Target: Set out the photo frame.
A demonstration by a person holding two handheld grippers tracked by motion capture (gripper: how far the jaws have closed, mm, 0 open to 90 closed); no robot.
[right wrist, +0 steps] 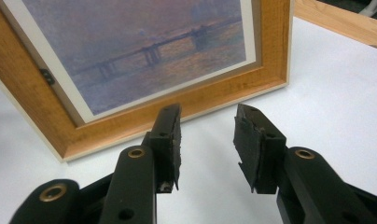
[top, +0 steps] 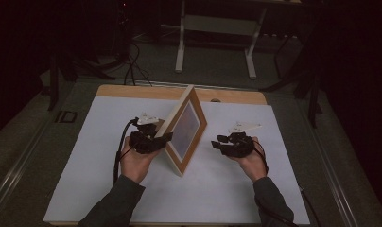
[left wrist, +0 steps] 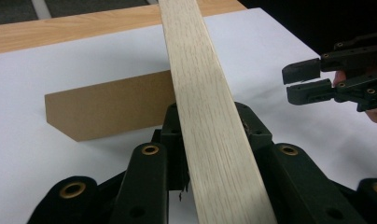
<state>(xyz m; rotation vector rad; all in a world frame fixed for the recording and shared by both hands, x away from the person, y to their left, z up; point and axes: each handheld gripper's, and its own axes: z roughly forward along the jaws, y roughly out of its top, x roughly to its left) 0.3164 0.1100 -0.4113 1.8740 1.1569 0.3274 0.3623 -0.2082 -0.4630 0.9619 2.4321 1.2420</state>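
A wooden picture frame (top: pixel 186 125) stands upright on the white sheet, its print of a bridge at dusk (right wrist: pixel 144 51) facing right. My left gripper (top: pixel 163 137) is shut on the frame's pale outer edge (left wrist: pixel 200 93), one jaw against each side of it. The brown back stand (left wrist: pixel 107 107) of the frame rests on the sheet behind it. To the right of the frame, my right gripper (top: pixel 218 142) is open and holds nothing. It points at the frame's lower corner with a gap to it. The right gripper (left wrist: pixel 308 79) also appears in the left gripper view.
A white sheet (top: pixel 227 189) covers the table, with a bare wooden strip (top: pixel 132 91) along the far edge. Beyond the table are a white metal stand (top: pixel 217 28) and black cables (top: pixel 130 61) on the dark floor.
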